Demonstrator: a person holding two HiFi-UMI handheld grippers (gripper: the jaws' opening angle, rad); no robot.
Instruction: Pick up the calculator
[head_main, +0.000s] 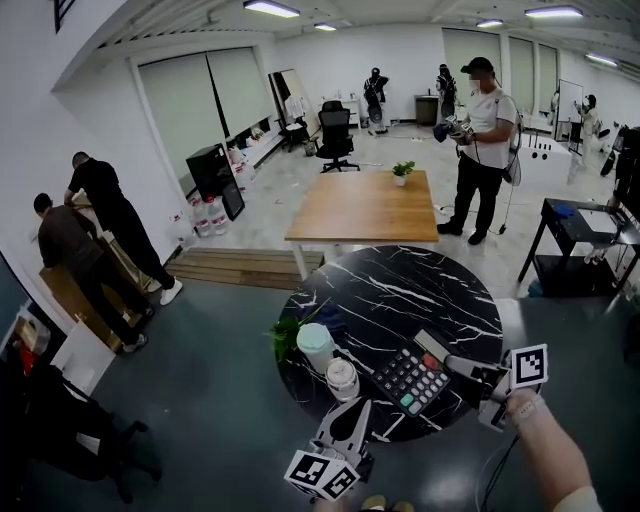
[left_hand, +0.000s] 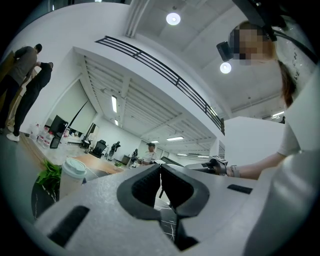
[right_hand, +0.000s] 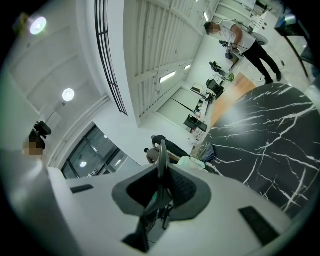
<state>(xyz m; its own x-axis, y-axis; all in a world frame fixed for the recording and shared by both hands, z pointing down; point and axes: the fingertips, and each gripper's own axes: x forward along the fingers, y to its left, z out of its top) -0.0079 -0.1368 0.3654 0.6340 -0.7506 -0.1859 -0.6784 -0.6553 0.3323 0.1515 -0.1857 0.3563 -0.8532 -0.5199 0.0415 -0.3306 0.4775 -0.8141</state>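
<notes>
A dark calculator with white keys, one red and one green key, sits over the near edge of the round black marble table. My right gripper comes in from the right and is shut on its right end. In the right gripper view the calculator shows edge-on as a thin slab pinched between the jaws of the right gripper. My left gripper hangs just in front of the table's near edge. Its jaws meet with nothing between them in the left gripper view.
On the table left of the calculator stand a cup with a pale lid, a small jar and a green plant. Behind are a wooden table, a standing person, two people at the left wall, and a black cart.
</notes>
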